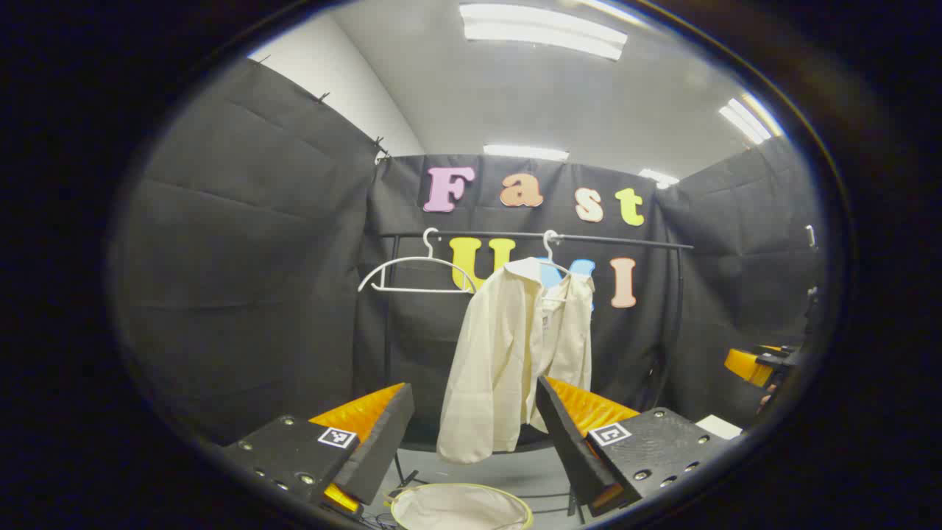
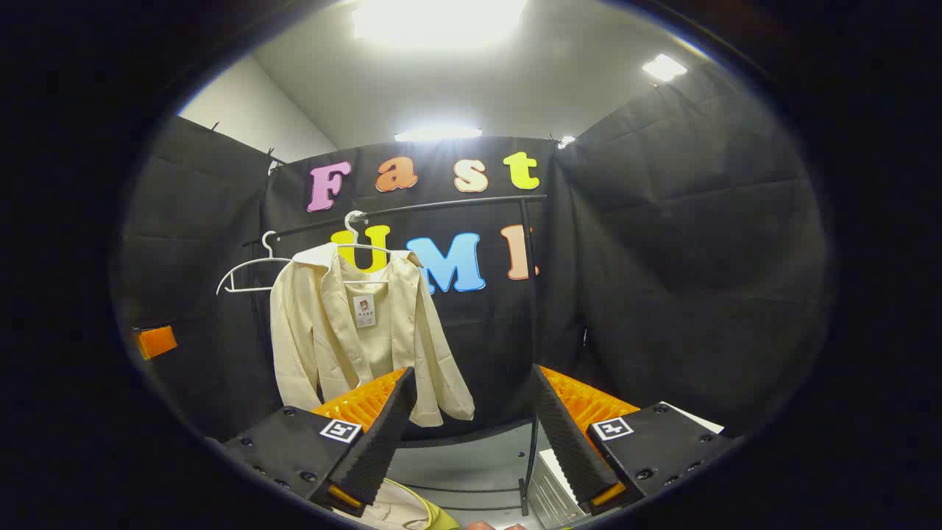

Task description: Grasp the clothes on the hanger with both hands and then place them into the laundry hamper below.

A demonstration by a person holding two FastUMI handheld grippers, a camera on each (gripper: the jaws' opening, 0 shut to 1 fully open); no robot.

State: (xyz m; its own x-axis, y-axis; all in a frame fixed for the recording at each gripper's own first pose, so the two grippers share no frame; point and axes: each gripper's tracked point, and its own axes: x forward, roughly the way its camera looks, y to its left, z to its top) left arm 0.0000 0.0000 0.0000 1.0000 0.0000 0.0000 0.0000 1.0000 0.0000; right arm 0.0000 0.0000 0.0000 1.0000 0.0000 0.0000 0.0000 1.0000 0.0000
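A cream shirt (image 1: 508,353) hangs on a white hanger (image 1: 550,254) from the black rail (image 1: 625,241), well ahead of my left gripper (image 1: 475,434), which is open with nothing between its fingers. Below it stands the round laundry hamper (image 1: 460,506) with a yellow rim and pale lining. In the right gripper view the same shirt (image 2: 353,331) hangs left of centre on its hanger (image 2: 357,228). My right gripper (image 2: 471,434) is open and holds nothing, some way short of the shirt. A slice of the hamper (image 2: 412,511) shows at the bottom.
A second white hanger (image 1: 416,272), bare, hangs left on the rail (image 2: 441,207). The rack's upright post (image 2: 531,346) stands right of the shirt. A pale box (image 2: 548,482) sits on the floor by the post. The other gripper (image 1: 758,364) shows at the far right.
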